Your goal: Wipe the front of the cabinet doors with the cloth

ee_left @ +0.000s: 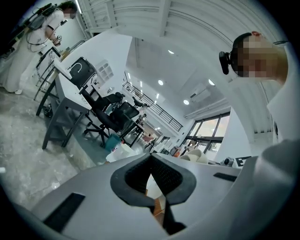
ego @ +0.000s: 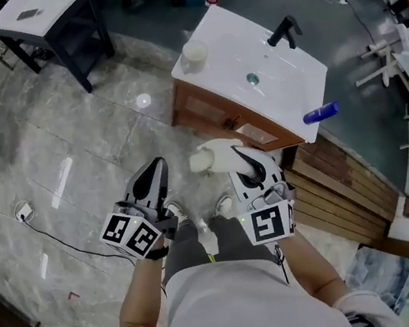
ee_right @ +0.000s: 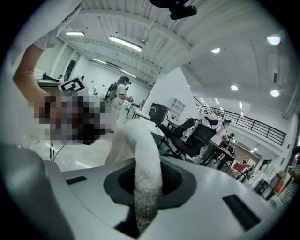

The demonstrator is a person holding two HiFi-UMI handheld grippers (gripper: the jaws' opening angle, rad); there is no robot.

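Cloth [ego: 215, 154] tight between jaws of right hand-held gripper [ego: 243, 157]; left hand-held gripper [ego: 159, 163] clenched, empty.

Bare floor [ego: 84, 140] before cabinet doors [ego: 216, 114]

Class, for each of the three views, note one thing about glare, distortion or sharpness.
Head view: bright spots of light glare on the glossy floor. Left gripper view: the wide-angle lens bends straight lines and blackens the corners. Right gripper view: the same bending; the cloth between the jaws fills the middle, its weave showing clearly near the lens.
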